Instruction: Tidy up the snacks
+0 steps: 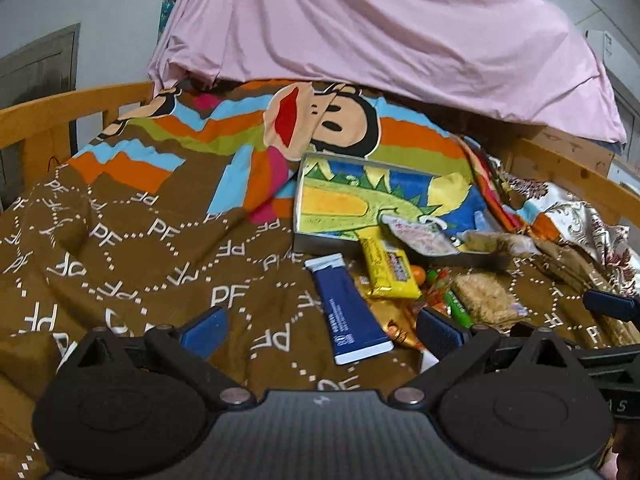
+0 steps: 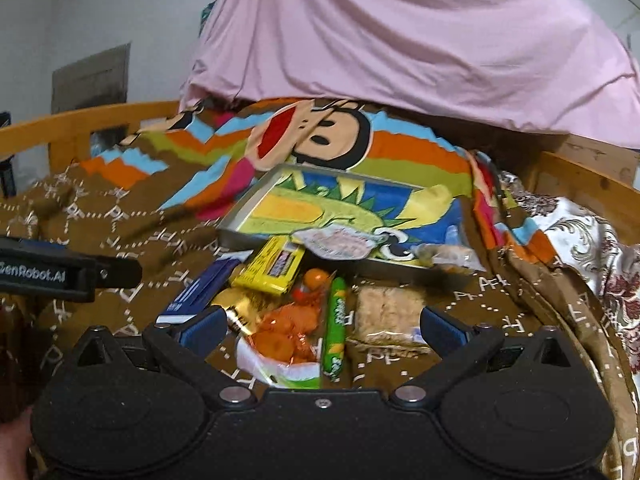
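Partly blurred snack heap [image 2: 304, 312] overlaps tin tray [image 2: 240, 220]; left hand-held gripper [image 1: 320, 330] and right hand-held gripper [image 2: 320, 326] released, empty

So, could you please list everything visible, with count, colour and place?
Tin tray: one, dinosaur picture inside, on the bedspread.
Blue packet: one, left of the snack pile.
Yellow bar: one, leaning on the tray's front edge.
Pink packet: one, over the tray's front edge.
Green stick: one, mid-pile.
Orange snack bag: one, near the right gripper.
Beige cracker pack: one, right of the pile.
Bedspread: one, brown, lettered.
Pink sheet: one, behind.
Left gripper: open.
Right gripper: open, above the pile.
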Available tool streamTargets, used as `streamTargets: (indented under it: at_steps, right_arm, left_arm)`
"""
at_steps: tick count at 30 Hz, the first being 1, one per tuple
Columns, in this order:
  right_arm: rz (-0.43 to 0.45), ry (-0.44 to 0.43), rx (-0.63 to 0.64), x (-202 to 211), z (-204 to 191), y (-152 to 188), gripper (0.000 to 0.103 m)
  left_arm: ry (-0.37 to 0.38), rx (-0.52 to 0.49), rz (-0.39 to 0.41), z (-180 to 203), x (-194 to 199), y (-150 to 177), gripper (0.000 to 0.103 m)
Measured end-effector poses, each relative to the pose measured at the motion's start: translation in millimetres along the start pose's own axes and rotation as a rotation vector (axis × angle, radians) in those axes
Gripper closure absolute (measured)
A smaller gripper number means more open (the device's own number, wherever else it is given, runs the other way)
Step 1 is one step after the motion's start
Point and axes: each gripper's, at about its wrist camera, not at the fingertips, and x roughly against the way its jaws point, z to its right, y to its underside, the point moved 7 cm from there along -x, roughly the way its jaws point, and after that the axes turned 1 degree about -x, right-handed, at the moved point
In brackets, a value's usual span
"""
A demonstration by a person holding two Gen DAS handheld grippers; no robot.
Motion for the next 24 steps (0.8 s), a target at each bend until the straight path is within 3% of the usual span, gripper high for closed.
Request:
streamTargets:
  at_steps: [16, 24]
  right_arm:
    - [-0.116, -0.031, 0.034, -22, -10, 14, 0.001]
    - [-0.174, -0.044, 0.047, -32, -14, 21, 0.001]
  left_arm:
    - [-0.016, -0.005, -0.052, -5, -19, 2, 0.001]
    - [0.026, -0.052, -0.079, 1, -37, -2, 0.001]
